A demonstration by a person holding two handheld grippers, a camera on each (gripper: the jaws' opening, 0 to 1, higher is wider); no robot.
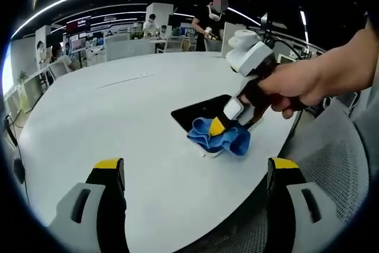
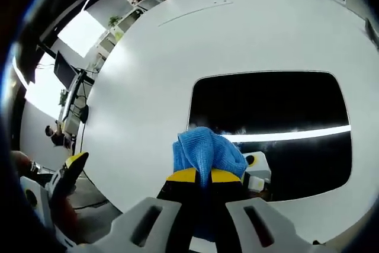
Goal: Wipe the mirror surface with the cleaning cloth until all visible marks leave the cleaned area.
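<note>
A flat mirror (image 2: 272,117) with a dark reflecting face lies on the white table (image 2: 177,51). My right gripper (image 2: 204,176) is shut on a blue cleaning cloth (image 2: 204,152), which rests at the mirror's near left edge. In the left gripper view the right gripper (image 1: 222,125), held by a hand, presses the bunched blue cloth (image 1: 222,137) onto the near end of the mirror (image 1: 204,111). My left gripper (image 1: 195,173) stands open above the table's near side, nothing between its yellow-tipped jaws.
The round white table (image 1: 118,117) reaches far back. Desks, monitors and people (image 1: 210,25) stand beyond its far edge. A grey mesh chair (image 1: 337,164) is at the right. The left gripper (image 2: 68,170) shows at the lower left of the right gripper view.
</note>
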